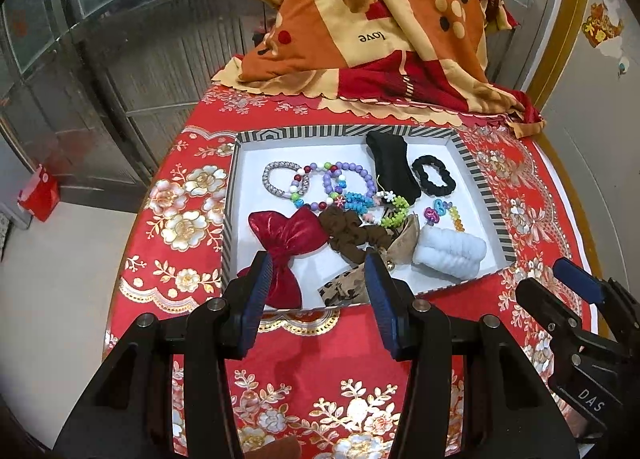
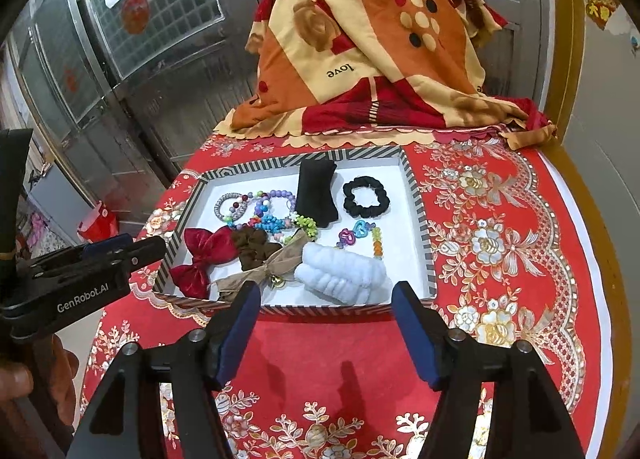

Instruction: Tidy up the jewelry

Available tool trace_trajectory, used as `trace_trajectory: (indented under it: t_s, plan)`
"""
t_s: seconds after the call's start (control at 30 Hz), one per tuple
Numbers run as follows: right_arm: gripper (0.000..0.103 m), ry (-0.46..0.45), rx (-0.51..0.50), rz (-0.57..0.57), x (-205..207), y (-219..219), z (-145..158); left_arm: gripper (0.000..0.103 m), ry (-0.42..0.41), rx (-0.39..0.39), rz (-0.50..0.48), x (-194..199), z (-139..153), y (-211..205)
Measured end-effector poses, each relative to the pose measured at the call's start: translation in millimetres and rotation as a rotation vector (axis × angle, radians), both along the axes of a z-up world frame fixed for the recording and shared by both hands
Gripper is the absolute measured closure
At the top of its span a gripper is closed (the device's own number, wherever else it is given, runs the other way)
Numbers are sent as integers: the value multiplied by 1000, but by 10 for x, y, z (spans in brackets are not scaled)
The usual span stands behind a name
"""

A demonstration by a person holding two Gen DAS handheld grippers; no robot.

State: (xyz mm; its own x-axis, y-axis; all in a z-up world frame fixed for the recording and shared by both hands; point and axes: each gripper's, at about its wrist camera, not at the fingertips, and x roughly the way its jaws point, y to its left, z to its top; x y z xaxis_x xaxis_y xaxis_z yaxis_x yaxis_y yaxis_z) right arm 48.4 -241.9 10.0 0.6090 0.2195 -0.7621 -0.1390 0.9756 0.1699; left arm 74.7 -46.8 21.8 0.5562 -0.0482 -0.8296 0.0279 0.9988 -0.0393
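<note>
A shallow striped-rim box (image 1: 486,199) (image 2: 420,219) sits on the red floral tablecloth and holds hair ties and bracelets: a red velvet bow (image 1: 288,243) (image 2: 200,255), a brown scrunchie (image 1: 352,233) (image 2: 252,247), a white fluffy band (image 1: 450,253) (image 2: 344,275), a black scrunchie (image 1: 434,175) (image 2: 366,197), a black band (image 1: 394,165), bead bracelets (image 1: 320,183) (image 2: 256,205) and a silver bracelet (image 1: 282,179). My left gripper (image 1: 320,279) is open, hovering over the box's near edge above the bow. My right gripper (image 2: 326,311) is open and empty, just short of the near rim by the white band.
A patterned orange and red cloth (image 1: 384,19) (image 2: 372,55) is heaped at the table's back edge. Metal-framed glass doors (image 1: 120,19) stand to the left. A red bag (image 1: 40,195) sits on the floor. Bare tablecloth (image 2: 500,239) lies right of the box.
</note>
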Motion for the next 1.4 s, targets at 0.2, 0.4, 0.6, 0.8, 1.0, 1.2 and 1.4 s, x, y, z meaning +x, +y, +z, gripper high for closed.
trace_trajectory:
  t_s: [0.2,0.4,0.6,0.8,1.0,1.2,1.4]
  plan:
    - [37,-9,-16,-11,-27,12,43,56,-2,1,-1,-41,4,7]
    - [37,-3,-27,-14,-49,21,57,56,-1,0,-6,-67,13,-8]
    - [37,7,-30,-12,-55,20,46,56,-1,4,-5,-72,13,-11]
    - [37,14,-29,-8,-46,21,39,56,6,4,-10,-87,9,-15]
    - [37,14,-30,-4,-39,41,37,56,9,3,-12,-92,-8,-10]
    - [37,15,-29,-4,-34,45,34,56,10,5,-14,-95,-10,0]
    - [37,18,-27,2,-25,65,27,56,12,1,-12,-96,-21,6]
